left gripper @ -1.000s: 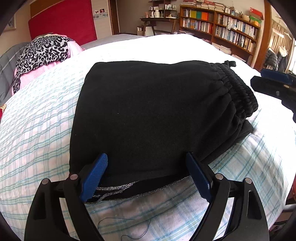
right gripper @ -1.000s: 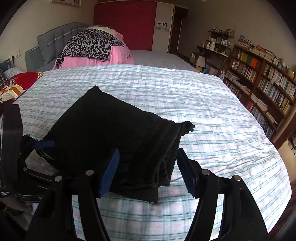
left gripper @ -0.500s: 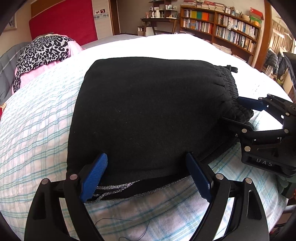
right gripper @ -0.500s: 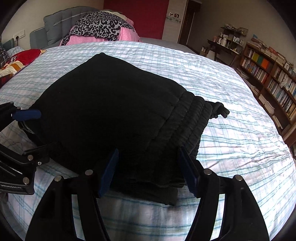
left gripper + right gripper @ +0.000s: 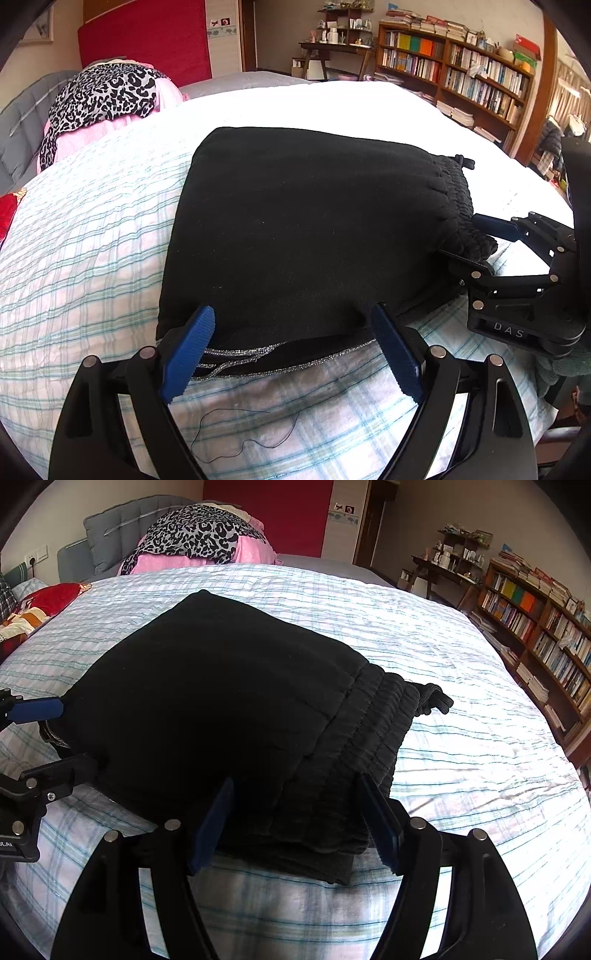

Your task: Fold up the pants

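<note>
Snagging is your main risk now: the right tongs (image 5: 295, 823) are opening around the waistband end of the pants (image 5: 229, 716), with the cloth between the blue pads but no longer pinched as far as the right wrist view shows, and if you draw them away with a pad dragging on the gathered elastic, the top layer could slide and undo the fold. The left tongs (image 5: 291, 354) stand wide and released astride the near edge of the pants in the lower middle of the left wrist view, pads just touching or beside the cloth; lift them carelessly and the silvery trim (image 5: 236, 360) peeking out underneath could catch and pull a lower layer askew. A loose dark thread (image 5: 240, 432) lies on the sheet below the trim and could tangle with a pad too. The pants sit in the centre of both views on the bed (image 5: 461, 709), folded into a thick black rectangle of several layers, soft and matte, the ribbed waistband at the right side with a short drawstring end (image 5: 436, 698) poking out at the far corner. In my judgement the fold looks essentially complete, edges fairly even, the lower layers showing slightly at the near side.
</note>
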A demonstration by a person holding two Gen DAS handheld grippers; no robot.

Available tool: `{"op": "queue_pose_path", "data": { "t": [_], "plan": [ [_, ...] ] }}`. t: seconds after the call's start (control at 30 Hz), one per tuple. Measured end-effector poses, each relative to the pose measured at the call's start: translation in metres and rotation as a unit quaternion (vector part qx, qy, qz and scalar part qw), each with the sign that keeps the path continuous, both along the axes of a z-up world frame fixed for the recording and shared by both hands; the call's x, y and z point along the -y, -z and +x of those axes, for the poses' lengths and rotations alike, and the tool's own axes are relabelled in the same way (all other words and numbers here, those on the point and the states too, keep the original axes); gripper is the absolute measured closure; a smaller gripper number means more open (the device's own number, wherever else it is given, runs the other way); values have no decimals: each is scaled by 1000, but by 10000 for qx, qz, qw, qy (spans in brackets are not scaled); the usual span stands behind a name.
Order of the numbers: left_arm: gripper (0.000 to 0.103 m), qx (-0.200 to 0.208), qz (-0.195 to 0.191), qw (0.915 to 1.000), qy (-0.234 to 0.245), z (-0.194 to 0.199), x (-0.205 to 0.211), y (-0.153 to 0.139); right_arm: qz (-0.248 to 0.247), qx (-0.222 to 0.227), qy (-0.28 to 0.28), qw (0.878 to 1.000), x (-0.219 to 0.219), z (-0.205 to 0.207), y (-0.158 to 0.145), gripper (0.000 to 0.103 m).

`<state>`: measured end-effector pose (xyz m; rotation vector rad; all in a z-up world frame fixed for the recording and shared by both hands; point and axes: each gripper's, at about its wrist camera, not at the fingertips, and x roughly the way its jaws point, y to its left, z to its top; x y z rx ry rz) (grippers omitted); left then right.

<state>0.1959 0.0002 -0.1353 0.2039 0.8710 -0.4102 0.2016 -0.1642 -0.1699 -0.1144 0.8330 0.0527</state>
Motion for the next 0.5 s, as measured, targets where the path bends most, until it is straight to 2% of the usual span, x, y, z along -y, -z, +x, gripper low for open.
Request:
{"op": "queue_pose_path", "data": {
  "t": [0.2, 0.27, 0.5],
  "plan": [
    [16, 14, -70, 9999, -146, 0, -7, -11, 422, 25, 187, 9989, 8, -14, -12, 16],
    [12, -49, -110, 9996, -256, 5, -12, -12, 904, -41, 507, 9946, 25, -17, -14, 15],
    [11, -159, -291, 9970, -702, 31, -38, -18, 1789, -216, 1172, 9766, 69, -1, -16, 15]
  ]
}}
